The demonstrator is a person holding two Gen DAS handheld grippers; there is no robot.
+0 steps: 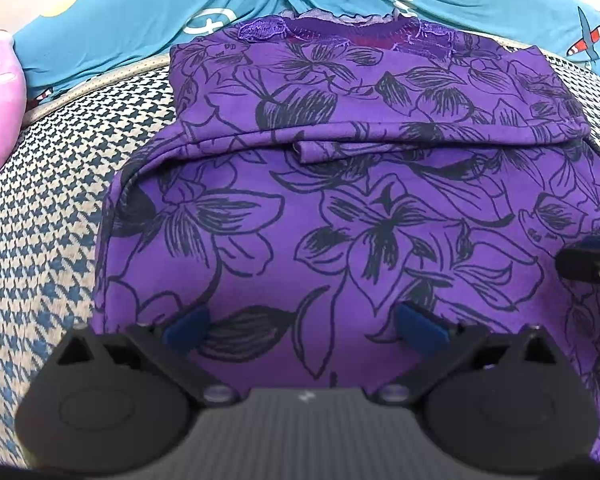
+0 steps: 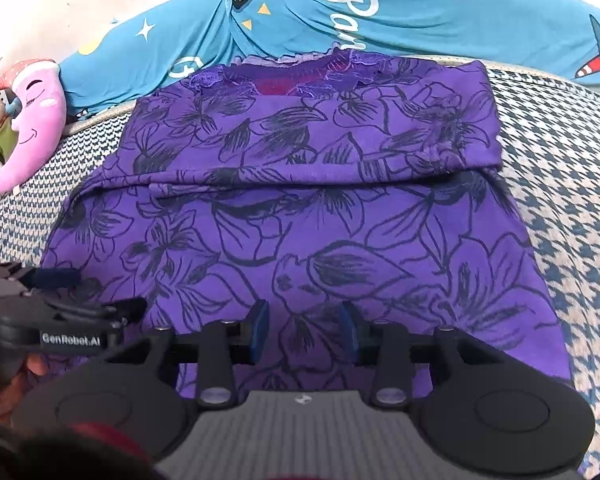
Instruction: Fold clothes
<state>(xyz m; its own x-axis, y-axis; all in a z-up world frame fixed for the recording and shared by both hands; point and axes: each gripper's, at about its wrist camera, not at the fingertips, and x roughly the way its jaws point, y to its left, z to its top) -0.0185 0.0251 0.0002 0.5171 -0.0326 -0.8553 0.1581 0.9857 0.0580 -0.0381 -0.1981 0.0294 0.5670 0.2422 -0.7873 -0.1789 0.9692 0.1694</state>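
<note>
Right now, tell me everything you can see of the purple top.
The purple top is soft, stretchy-looking cloth printed with dark outlined flowers, with a lace-trimmed neckline at the far end. It lies flat on the houndstooth cover, partly folded: both sides are turned in and a creased cross fold runs across its middle. The neckline meets the blue bedding. Both grippers, left and right, hang over its near end with nothing between their fingers.
</note>
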